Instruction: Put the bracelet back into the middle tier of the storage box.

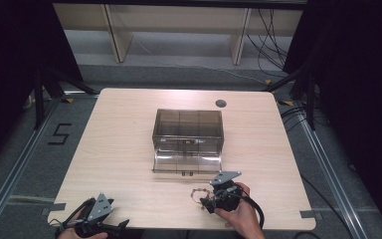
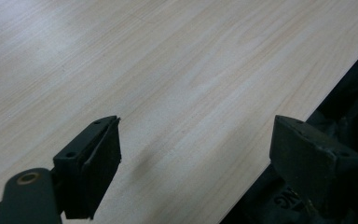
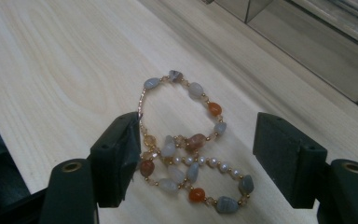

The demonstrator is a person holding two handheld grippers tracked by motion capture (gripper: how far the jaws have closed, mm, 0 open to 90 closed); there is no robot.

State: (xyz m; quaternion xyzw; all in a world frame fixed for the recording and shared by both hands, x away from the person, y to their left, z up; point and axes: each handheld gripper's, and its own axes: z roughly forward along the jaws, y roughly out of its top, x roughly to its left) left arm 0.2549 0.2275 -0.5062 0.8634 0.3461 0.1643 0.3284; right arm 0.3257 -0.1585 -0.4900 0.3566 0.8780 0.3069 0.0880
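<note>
Pale wood grain covers the surface (image 1: 124, 149), a light tabletop seen from above with a person's hands entering at its near edge. Toward the middle stands a smoky see-through plastic box (image 1: 187, 130), split into compartments, with its front flap (image 1: 186, 163) folded down flat onto the wood.

Near the front edge, a little to the right of centre, lies a beaded bracelet (image 1: 197, 195). In the right gripper view the bracelet (image 3: 186, 149) is a string of white, grey and orange stones with small pearls and gold spacers, curled into loose overlapping loops on the wood.

The right tongs (image 1: 205, 203), held in the person's right hand (image 1: 241, 215), reach over the bracelet from the near side. Seen along their own jaws, the right tongs (image 3: 196, 158) stand apart with the bracelet lying between them. The left jaw sits just at the edge of the beads; the right jaw is clear of them. Nothing is pinched or lifted.

The left tongs (image 1: 122, 225) rest at the front left corner of the surface, well apart from the bracelet and box. In the left gripper view, the left tongs (image 2: 196, 158) are spread wide over bare wood at the edge, holding nothing.
</note>
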